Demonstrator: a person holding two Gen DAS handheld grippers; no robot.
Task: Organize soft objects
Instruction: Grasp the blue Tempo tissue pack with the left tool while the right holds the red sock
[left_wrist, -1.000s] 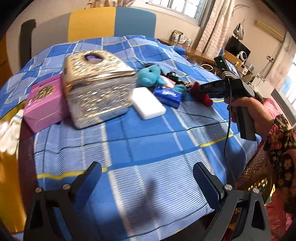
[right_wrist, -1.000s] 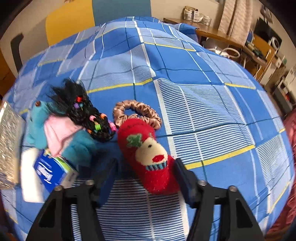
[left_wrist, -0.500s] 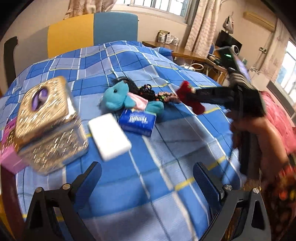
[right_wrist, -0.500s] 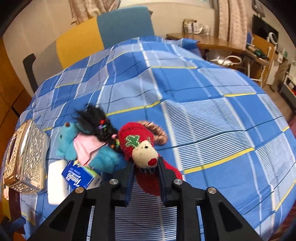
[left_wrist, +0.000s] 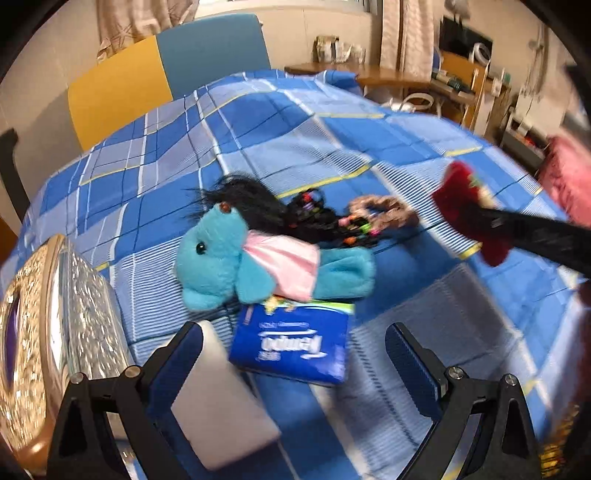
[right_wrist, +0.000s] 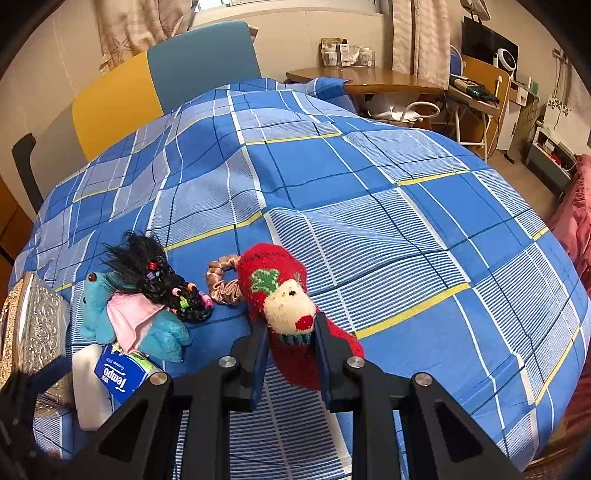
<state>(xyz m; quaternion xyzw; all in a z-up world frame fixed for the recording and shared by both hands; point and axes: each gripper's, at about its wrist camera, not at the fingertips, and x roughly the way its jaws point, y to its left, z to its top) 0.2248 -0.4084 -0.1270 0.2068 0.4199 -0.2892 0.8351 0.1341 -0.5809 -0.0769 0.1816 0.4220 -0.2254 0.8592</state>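
Right gripper (right_wrist: 290, 345) tilts steeply down toward the bed (right_wrist: 369, 192), its 2 black arms converging at the lower centre of its own view. Jaws closed on the red sock (right_wrist: 273, 295): both blue pads press the sock's sides just below the cream reindeer face with the red nose. Sock's cuff end points away from the jaws, toward the headboard; its other end hangs down between and under the jaws. In the left wrist view the same sock (left_wrist: 469, 214) shows blurred, on the tip of the right gripper's black body, well right of the blue plush elephant (left_wrist: 236, 254).

Left gripper (left_wrist: 293, 354) also points steeply down, jaws wide apart, nothing between the pads. Below the gap lies the blue Tempo tissue pack (left_wrist: 295, 343), nearer the left pad; whether it touches the pack cannot be told. White block (left_wrist: 218, 402) sits behind the left finger, partly hidden by it.

Relative to the elephant: tissue pack just in front of it, one corner tucked under the pink cloth; black braided hairpiece (left_wrist: 280, 218) with coloured beads lies across its back; brown satin scrunchie (left_wrist: 384, 212) just beyond the braid's end, touching the sock's cuff in the right wrist view; silver embossed box (left_wrist: 55, 332) off to its left.
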